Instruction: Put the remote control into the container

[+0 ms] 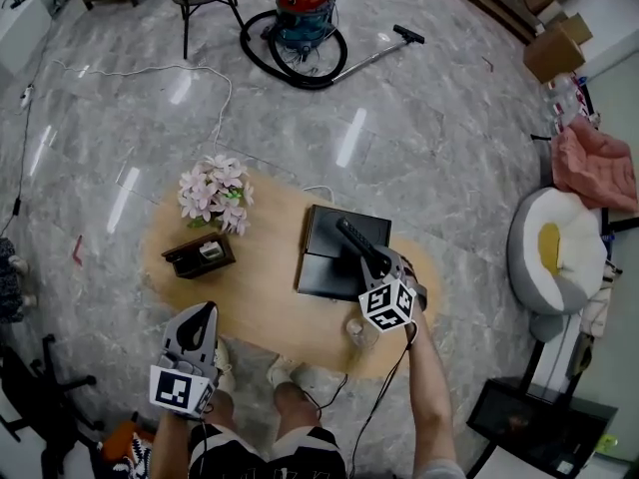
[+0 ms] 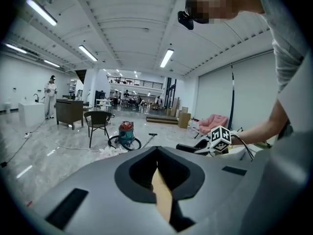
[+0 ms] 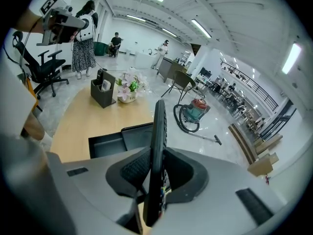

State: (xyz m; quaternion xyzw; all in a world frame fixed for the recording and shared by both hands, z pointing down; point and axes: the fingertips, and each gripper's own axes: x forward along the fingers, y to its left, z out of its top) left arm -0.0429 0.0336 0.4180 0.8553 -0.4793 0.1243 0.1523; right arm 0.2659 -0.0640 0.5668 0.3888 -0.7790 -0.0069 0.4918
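Remote control [image 3: 158, 126] | gripped edge-on, right tongs [image 3: 159, 156] | over black container [image 1: 321, 236]

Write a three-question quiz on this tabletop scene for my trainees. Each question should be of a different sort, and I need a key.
1. True or false: the right gripper is shut on the remote control.
2. In the head view, the black container lies where relative to the flowers? A) to the picture's left B) to the picture's right C) underneath them
3. Fill in: the vacuum cleaner stands on the ___.

Key: 1 true; 2 B; 3 floor.
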